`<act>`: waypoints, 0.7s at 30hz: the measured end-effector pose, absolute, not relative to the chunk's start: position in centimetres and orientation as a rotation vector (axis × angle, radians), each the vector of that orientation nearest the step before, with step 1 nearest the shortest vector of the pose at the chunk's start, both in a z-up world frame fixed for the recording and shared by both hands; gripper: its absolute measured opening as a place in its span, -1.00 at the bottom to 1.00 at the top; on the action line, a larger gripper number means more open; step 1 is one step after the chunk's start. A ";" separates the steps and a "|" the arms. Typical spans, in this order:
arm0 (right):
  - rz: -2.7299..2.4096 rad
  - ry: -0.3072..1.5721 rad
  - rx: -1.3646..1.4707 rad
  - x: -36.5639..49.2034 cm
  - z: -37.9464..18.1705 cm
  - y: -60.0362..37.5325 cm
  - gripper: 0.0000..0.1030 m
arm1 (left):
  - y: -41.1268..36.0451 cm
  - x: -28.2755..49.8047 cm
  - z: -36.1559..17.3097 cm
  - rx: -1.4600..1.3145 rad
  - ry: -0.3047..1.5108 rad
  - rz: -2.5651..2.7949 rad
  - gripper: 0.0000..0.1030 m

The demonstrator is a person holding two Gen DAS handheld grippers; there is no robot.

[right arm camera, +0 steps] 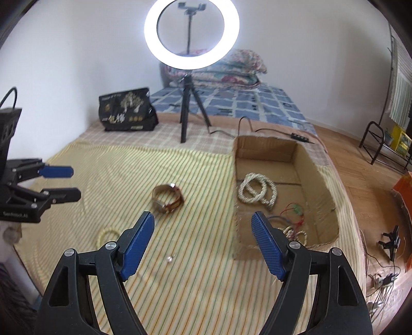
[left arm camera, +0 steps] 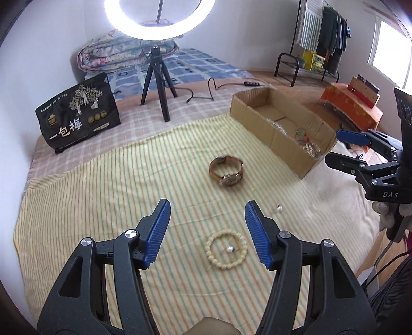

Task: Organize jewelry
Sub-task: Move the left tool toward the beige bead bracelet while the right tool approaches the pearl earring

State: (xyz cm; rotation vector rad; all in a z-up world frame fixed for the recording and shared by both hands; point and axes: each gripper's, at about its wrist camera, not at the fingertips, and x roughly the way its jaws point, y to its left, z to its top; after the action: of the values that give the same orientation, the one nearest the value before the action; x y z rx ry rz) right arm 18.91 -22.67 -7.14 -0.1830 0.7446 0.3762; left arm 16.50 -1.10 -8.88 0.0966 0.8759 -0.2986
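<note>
Scene was bright; ring light (right arm camera: pixel 191 32) blew out with glare, window (left arm camera: pixel 388 49) overexposed. Right wrist view was softly blurred. Heavy fisheye bending, dark vignetted corners.

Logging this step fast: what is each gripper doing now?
Left gripper: open, holding nothing.
Right gripper: open, holding nothing.

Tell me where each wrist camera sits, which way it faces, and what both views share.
Left wrist: on the left gripper, angled down at the cream bead bracelet; the right gripper shows at its right edge.
Right wrist: on the right gripper, angled down at the striped cloth beside the cardboard box; the left gripper shows at its left edge.
Shared: watch, loose pearl, box, ring light; both grippers open.
</note>
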 end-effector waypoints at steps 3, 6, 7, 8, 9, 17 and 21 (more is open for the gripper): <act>0.391 0.780 -0.217 18.6 -8.4 -22.1 0.50 | -0.7 16.3 -9.9 0.104 0.907 -0.293 0.20; 0.401 0.827 -0.238 18.5 -9.8 -21.6 0.50 | -0.4 16.2 -11.1 0.091 0.951 -0.292 0.20; 0.405 0.842 -0.236 18.6 -10.2 -21.6 0.50 | -0.3 16.2 -11.5 0.083 0.967 -0.291 0.20; 0.409 0.856 -0.236 18.5 -10.7 -21.5 0.50 | -0.2 16.2 -11.8 0.079 0.978 -0.290 0.20; 0.413 0.870 -0.237 18.4 -11.1 -21.4 0.50 | -0.1 16.2 -12.2 0.076 0.992 -0.290 0.20; 0.482 0.957 -0.255 18.1 -13.6 -20.2 0.03 | -1.3 15.3 -14.4 0.084 1.039 -0.388 -0.40; 0.501 0.981 -0.258 18.0 -14.6 -19.8 -0.26 | -2.7 14.6 -15.8 0.125 1.063 -0.431 -0.57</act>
State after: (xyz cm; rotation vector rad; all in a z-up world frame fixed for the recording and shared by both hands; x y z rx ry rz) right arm 18.01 -19.80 -14.61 -0.2576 0.9811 0.5005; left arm 14.62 -2.65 -15.76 0.1254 1.0628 -0.4311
